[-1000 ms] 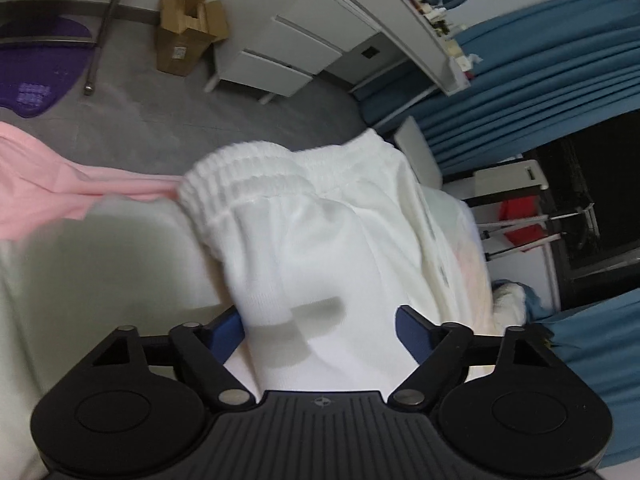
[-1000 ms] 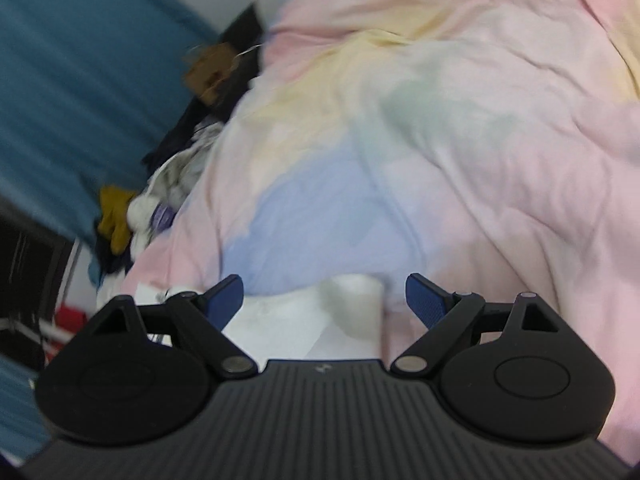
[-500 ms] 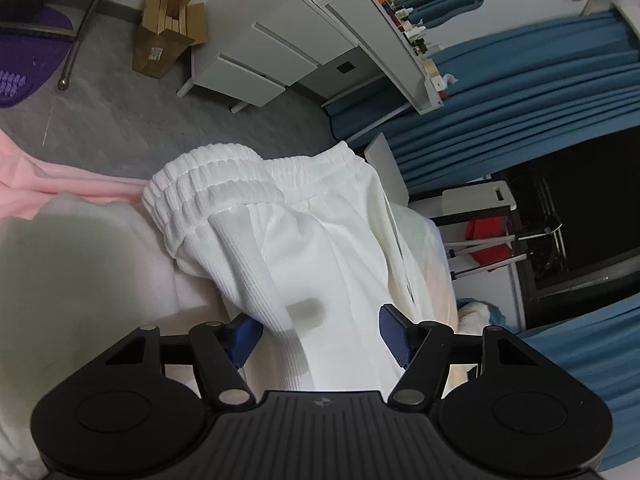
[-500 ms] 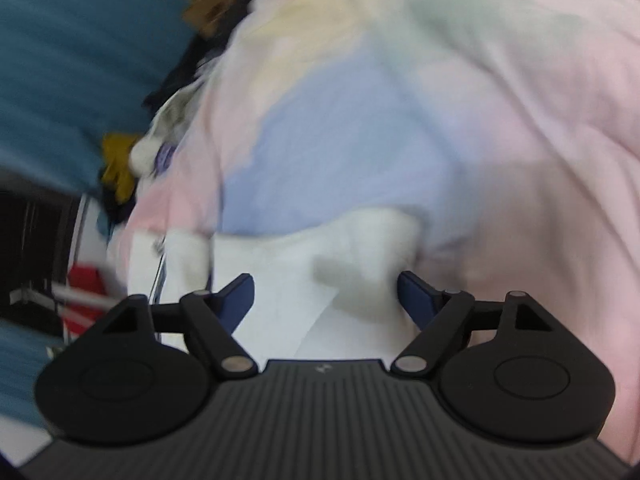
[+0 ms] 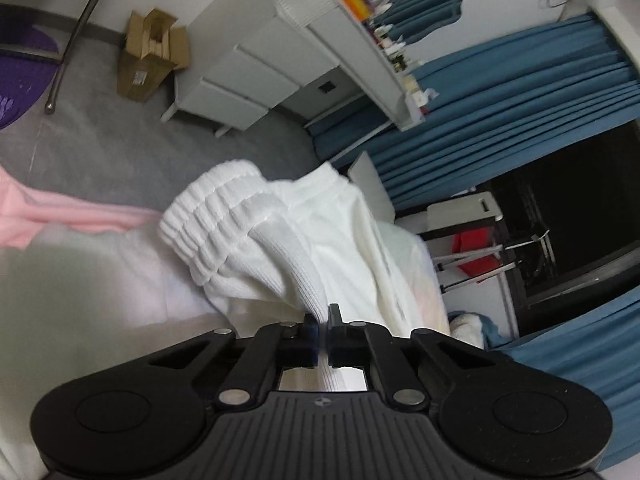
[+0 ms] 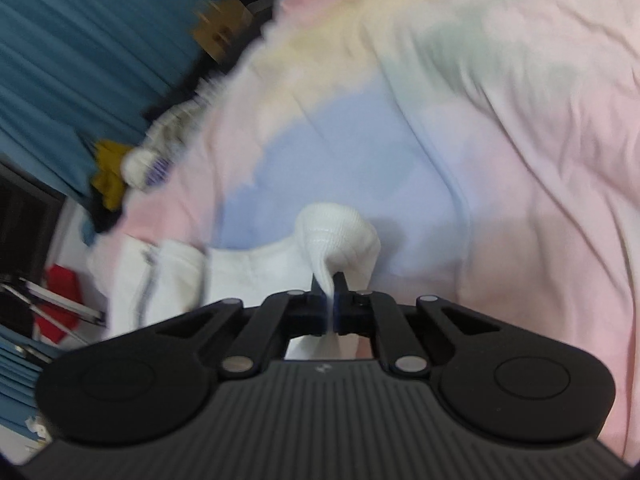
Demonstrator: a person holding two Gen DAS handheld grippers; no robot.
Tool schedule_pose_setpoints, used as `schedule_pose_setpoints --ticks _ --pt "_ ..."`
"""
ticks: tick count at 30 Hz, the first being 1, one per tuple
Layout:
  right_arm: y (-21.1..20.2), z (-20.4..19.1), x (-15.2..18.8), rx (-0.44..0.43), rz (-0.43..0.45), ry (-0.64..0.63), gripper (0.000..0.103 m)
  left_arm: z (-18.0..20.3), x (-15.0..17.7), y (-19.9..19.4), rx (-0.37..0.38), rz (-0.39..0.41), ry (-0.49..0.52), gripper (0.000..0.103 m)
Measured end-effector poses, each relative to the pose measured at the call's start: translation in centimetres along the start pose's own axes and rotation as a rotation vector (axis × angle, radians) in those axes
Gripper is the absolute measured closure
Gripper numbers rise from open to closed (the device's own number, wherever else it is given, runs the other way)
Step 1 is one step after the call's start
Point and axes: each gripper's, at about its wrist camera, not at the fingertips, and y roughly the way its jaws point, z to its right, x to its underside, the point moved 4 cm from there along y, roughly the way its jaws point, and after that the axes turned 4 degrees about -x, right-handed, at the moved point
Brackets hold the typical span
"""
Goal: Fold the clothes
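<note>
Both tongs are pinching the white ribbed knit garment with the elastic waistband (image 5: 256,236): the left gripper (image 5: 322,330) nips a fold below the waistband, the right gripper (image 6: 329,298) a bunched corner (image 6: 336,232), over the pastel tie-dye bedspread (image 6: 500,128).

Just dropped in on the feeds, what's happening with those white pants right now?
Both handheld grippers are clamped on the white pants. The left gripper pinches the ribbed fabric a little below the bunched elastic waistband. The right gripper pinches another bunched part of the same garment over the pastel bedspread. The pants lie gathered on the bed, not yet spread flat or folded. The right view is blurred, so finer detail there is unclear.
</note>
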Motion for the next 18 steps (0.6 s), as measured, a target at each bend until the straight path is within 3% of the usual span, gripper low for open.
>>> schedule_pose_setpoints --ticks 5,10,14,18 --pt "-4.5 -1.3 -1.2 -0.101 0.115 -0.03 0.097 -0.4 -1.3 -3.4 0.062 0.067 -0.031 0.101" --pt "-6.4 -4.8 -2.4 -0.162 0.164 -0.107 0.098 1.4 -3.6 -5.0 0.109 0.057 -0.018 0.101" --pt "-4.3 -10.8 -3.3 -0.184 0.146 -0.191 0.098 5.9 -6.3 -2.8 0.102 0.049 0.041 0.101" --pt "-0.6 -17.8 -4.2 -0.191 0.149 -0.279 0.098 10.7 -8.3 2.4 0.07 0.051 0.077 0.101"
